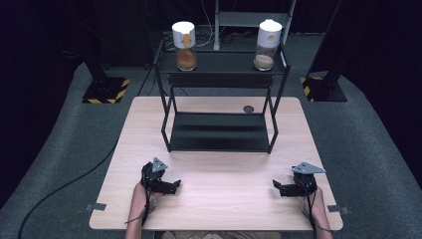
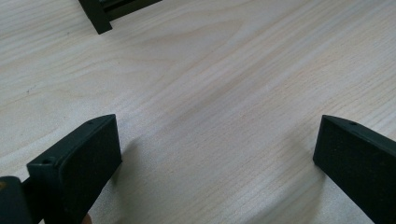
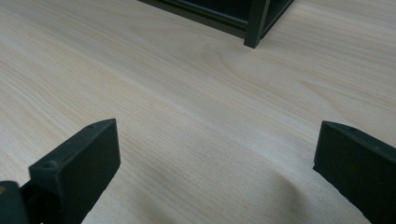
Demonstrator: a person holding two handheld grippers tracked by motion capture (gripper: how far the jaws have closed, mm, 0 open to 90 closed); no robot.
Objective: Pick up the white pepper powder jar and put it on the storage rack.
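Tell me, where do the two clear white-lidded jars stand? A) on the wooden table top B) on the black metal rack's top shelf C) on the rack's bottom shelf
B: the orange-filled jar and the beige-filled jar stand on the black metal rack's top shelf.

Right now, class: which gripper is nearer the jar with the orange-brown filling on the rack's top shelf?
Left. The left gripper sits almost straight below the orange-filled jar; the right gripper lies far across the table.
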